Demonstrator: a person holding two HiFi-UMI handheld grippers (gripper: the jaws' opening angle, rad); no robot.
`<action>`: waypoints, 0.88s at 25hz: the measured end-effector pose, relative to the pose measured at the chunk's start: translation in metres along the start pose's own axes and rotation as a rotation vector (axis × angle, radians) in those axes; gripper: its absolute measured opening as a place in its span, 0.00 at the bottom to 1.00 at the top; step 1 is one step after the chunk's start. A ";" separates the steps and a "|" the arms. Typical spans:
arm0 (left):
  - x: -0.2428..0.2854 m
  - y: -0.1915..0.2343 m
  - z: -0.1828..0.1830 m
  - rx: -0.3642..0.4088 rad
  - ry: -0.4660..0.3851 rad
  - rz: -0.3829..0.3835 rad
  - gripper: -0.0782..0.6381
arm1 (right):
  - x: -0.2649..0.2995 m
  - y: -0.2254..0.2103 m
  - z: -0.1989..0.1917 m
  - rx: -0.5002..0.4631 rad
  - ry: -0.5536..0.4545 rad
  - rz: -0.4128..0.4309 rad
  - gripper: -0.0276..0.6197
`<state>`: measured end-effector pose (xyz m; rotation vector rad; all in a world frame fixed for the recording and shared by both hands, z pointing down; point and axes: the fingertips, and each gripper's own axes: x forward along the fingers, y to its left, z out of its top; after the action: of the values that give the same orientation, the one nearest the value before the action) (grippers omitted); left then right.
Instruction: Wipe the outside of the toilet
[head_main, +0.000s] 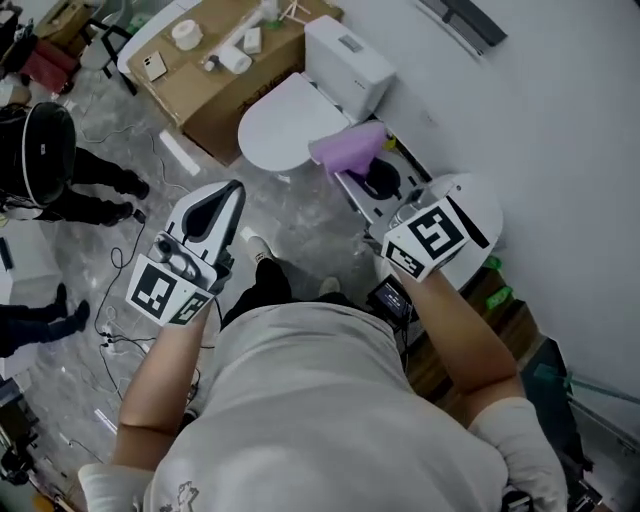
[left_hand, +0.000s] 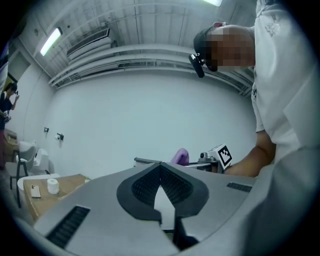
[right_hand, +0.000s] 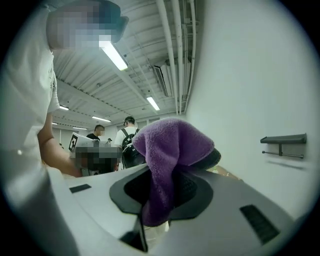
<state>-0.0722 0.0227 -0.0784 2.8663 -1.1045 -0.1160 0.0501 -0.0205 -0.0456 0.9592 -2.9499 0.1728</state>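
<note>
The white toilet (head_main: 283, 128), lid down and tank (head_main: 348, 62) against the wall, stands ahead of me in the head view. My right gripper (head_main: 372, 172) is shut on a purple cloth (head_main: 350, 148), which bunches over its tips and overlaps the bowl's right edge in that view. The right gripper view shows the cloth (right_hand: 172, 150) draped between the pads of the right gripper (right_hand: 171, 167), which points up at wall and ceiling. My left gripper (head_main: 230, 192) is held to the left of the toilet. Its jaws meet at the tips with nothing between them, as the left gripper view (left_hand: 161, 165) shows.
A cardboard box (head_main: 225, 80) with tape rolls stands left of the toilet. A person in black (head_main: 50, 160) stands at far left, with cables on the marble floor (head_main: 130, 340). The wall (head_main: 560, 130) runs along the right, with a wall rail (right_hand: 282, 142) on it.
</note>
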 end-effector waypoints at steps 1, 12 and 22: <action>0.000 -0.009 0.011 0.014 -0.008 0.001 0.12 | -0.009 0.004 0.010 0.002 -0.013 0.005 0.17; -0.021 -0.093 0.038 0.077 -0.040 0.060 0.12 | -0.086 0.041 0.033 0.025 -0.013 0.062 0.17; -0.093 -0.108 0.046 0.035 -0.076 0.068 0.12 | -0.091 0.127 0.038 -0.017 0.008 0.075 0.17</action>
<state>-0.0733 0.1639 -0.1300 2.8728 -1.2281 -0.2057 0.0495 0.1304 -0.1018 0.8448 -2.9772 0.1535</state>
